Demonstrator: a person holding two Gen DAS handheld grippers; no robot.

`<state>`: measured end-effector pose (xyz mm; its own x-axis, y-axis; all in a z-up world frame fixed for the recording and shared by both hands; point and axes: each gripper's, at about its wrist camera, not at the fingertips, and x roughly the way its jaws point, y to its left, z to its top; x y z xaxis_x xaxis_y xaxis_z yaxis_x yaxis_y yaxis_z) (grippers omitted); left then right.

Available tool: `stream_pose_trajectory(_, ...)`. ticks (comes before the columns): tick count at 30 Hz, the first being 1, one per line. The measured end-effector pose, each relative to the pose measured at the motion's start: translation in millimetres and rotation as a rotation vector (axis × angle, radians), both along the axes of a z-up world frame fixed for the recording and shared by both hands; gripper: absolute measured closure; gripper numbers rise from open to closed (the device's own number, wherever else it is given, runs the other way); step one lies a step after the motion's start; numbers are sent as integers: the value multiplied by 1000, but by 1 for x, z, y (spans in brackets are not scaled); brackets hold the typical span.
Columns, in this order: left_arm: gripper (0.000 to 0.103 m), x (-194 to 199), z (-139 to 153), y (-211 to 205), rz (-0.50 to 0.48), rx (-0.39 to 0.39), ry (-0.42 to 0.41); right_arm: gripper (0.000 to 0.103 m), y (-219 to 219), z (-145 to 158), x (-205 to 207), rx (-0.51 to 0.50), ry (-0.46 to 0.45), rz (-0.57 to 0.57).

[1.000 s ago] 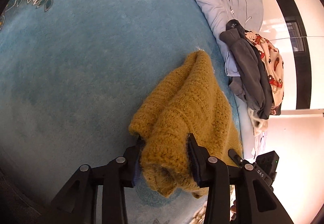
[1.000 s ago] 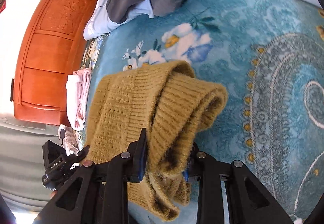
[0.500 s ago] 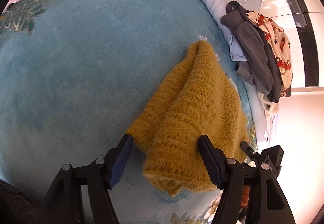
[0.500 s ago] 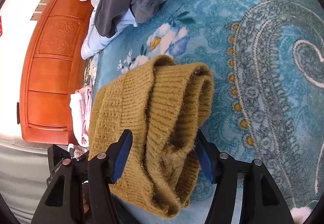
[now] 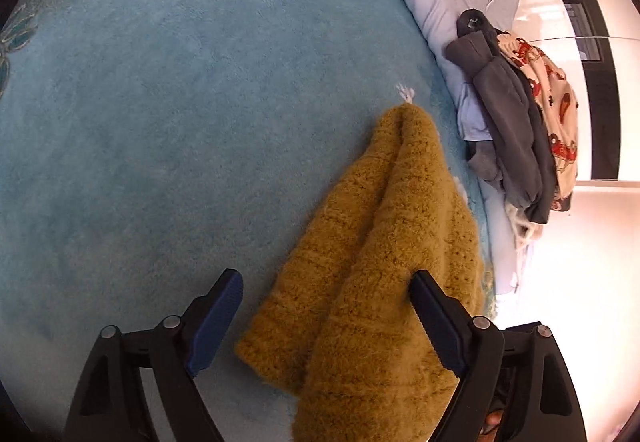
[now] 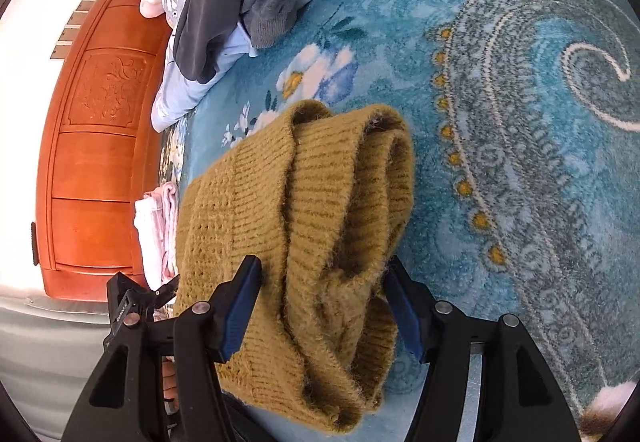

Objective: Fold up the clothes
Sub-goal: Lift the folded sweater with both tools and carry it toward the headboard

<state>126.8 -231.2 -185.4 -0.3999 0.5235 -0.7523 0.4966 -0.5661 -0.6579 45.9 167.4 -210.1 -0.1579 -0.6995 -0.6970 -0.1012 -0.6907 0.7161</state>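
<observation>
Both claws, left and right, stood wide open, gripping nothing, around the bundled mustard sweater beside the unfolded clothes pile, which remained to do.

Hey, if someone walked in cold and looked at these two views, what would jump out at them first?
The mustard-yellow knit sweater grabs the eye, bunched in folds on the blue patterned blanket, lying between the spread fingers of both the left gripper and the right gripper. Next comes the heap of dark grey clothes on the pale floral bedding at the blanket's edge. The orange carved wooden headboard stands out in the right wrist view.
</observation>
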Motion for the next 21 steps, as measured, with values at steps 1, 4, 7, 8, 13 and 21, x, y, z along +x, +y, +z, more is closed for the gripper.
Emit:
stream_pose_trajectory(1, 17, -1, 0, 2, -8, 4, 11, 39, 1, -1, 2, -4, -2, -14)
stream_pose_trajectory(4, 28, -1, -3, 8, -32, -25, 12, 38, 1, -4, 4, -17, -16, -61)
stream_pose_trajectory(7, 42, 2, 1, 13, -38, -59, 34, 39, -2, -1, 3, 2, -18, -66)
stream_pose_trajectory(8, 48, 2, 5, 16, -43, -75, 45, 45, -3, 0, 2, 10, -19, -63)
stream_pose_trajectory(13, 61, 7, 21, 26, -37, -139, 99, 70, -10, 13, -3, 16, -14, -39)
stream_pose_trajectory(21, 71, 27, 54, 8, 60, -108, 228, 75, -52, 75, -36, 73, 125, 207)
